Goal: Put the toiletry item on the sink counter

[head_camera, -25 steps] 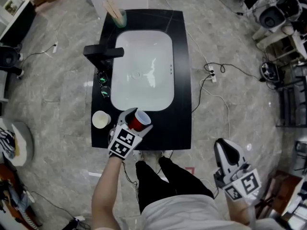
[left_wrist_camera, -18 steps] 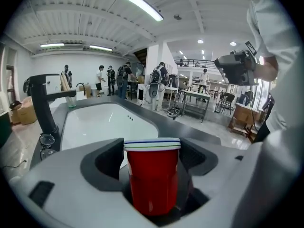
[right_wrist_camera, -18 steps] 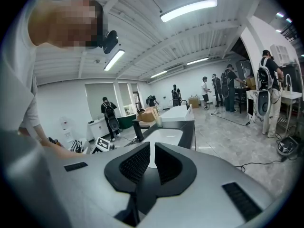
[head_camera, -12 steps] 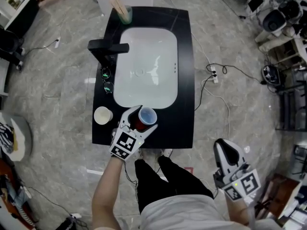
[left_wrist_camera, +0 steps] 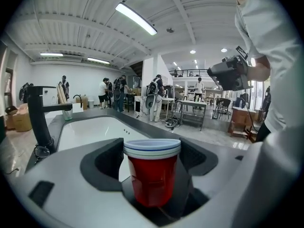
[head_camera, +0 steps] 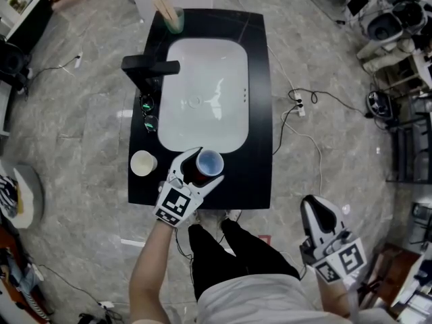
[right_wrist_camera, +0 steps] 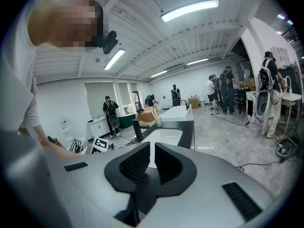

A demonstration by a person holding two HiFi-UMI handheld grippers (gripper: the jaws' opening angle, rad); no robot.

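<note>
No word, number or brand is legible anywhere, not even on the red plastic cup clamped in the left claw.

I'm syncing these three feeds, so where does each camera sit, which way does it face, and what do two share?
Head view: on the person's head, looking steeply down at the sink counter; forearms, legs and both grippers show.
Left gripper view: on the left gripper, facing along the counter over the basin; red cup in its jaws, shirt at right.
Right gripper view: on the right gripper, beside the person, facing the counter; shirt at left.
Shared: all show the black faucet.
</note>
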